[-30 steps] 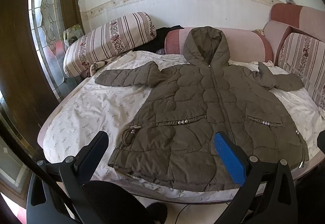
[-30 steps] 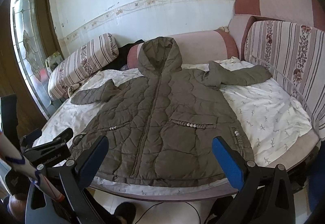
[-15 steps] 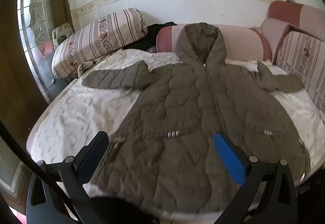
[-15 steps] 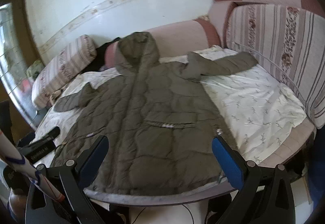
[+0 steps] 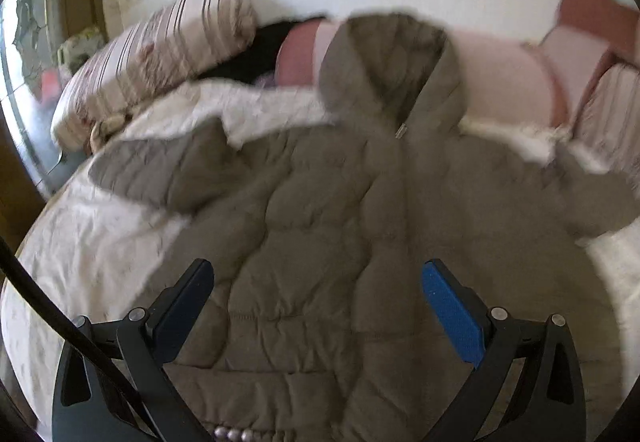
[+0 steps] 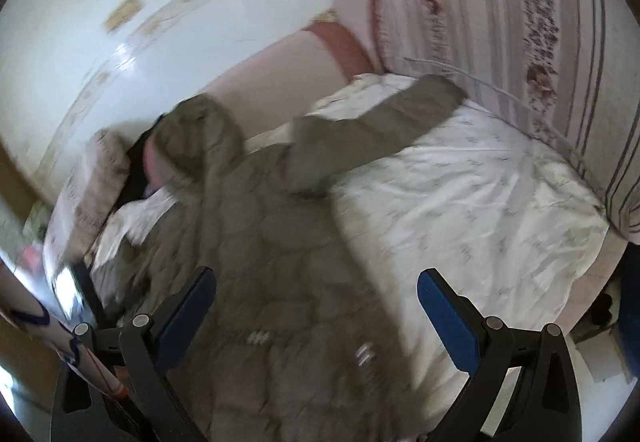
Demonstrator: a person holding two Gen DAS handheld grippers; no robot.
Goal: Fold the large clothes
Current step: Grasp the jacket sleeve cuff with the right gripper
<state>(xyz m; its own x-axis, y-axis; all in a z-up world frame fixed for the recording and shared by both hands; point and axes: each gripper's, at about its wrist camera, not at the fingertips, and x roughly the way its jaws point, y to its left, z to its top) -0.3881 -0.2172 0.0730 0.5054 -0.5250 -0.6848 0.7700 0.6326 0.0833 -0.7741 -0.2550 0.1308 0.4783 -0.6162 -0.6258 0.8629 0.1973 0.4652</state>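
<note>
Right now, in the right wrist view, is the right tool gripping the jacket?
No, the right tool is open above the jacket, pinching nothing.

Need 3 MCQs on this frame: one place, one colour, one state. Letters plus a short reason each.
1. Where does the coat lie?
A. on the floor
B. spread on the bed sheet
C. on a hanger

2. What colour are the pads on the gripper fingers?
A. blue
B. red
C. yellow

3. What state are the left gripper and right gripper in?
A. both shut on the coat
B. one open, one shut
C. both open, holding nothing

Answers:
1 B: the coat is flat on the white sheet, sleeves out to the sides.
2 A: blue pads show in both wrist views.
3 C: each pair of fingers stands wide apart with no cloth between them.
</note>
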